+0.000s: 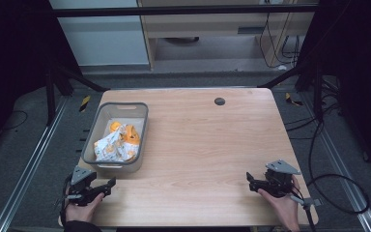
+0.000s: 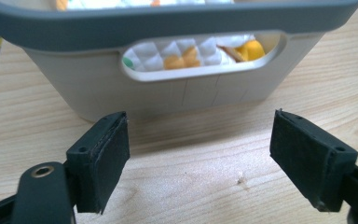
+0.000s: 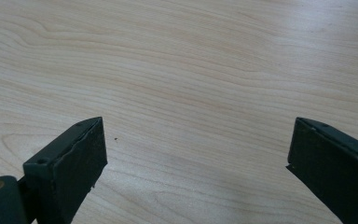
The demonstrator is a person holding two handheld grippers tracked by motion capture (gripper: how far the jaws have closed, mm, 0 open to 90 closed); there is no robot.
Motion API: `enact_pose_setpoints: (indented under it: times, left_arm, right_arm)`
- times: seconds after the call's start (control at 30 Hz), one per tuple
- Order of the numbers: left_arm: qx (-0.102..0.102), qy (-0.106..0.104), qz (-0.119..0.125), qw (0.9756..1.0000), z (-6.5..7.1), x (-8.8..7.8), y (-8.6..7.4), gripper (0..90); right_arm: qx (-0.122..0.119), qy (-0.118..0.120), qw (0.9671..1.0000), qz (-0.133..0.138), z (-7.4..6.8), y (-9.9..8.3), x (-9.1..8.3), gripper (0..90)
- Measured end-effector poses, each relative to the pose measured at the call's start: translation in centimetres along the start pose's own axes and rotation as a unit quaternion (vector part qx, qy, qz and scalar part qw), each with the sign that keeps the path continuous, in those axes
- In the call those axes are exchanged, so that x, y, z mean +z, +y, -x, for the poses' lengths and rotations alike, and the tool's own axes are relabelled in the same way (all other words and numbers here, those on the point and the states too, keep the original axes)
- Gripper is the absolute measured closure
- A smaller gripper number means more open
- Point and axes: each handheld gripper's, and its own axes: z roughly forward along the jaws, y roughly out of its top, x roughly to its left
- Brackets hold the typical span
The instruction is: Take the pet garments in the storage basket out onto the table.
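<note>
Wooden table [image 1: 198, 145], dark room, cables on floor. Grey bin [image 1: 107, 166] at left side, orange-white bag [image 1: 116, 144] crumpled inside. Left gripper [image 1: 110, 183] just beside bin's near wall, jaws wide apart, nothing between. Right gripper [image 1: 249, 180] well apart at right edge, jaws spread too, over bare wood.

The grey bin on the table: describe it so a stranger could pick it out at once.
Start at the wooden table and look to its left edge, just ahead of the left gripper. There stands the grey bin, a rectangular tub with slot handles in its end walls. Its crumpled white and orange wrapper sets it apart; the only other thing on the table is a small dark disc.
</note>
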Motion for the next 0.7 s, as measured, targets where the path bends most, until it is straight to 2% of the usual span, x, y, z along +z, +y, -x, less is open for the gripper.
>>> enact_pose_setpoints:
  times: [0.23, 0.37, 0.47, 0.7]
  left_arm:
    - [-0.01, 0.009, 0.033, 0.9994, -0.2, -1.3, 0.2, 21.4]
    - [-0.009, 0.009, 0.041, 0.9991, -0.3, -1.7, 0.5, 21.7]
    - [0.002, 0.007, 0.043, 0.999, 0.0, -1.9, 0.7, 20.9]
    - [0.003, -0.001, 0.05, 0.9988, 0.3, -2.5, 1.5, 20.6]
  right_arm:
    - [0.006, 0.012, 0.9998, 0.011, 0.2, 0.1, -0.3, 1.8]
    - [0.011, 0.034, 0.9992, 0.018, 0.2, 0.4, -0.6, 1.1]
    - [0.004, 0.035, 0.9993, 0.015, 0.1, 0.4, -0.6, 3.8]
    - [0.008, 0.026, 0.9994, 0.021, 0.0, 0.3, -0.5, 5.0]
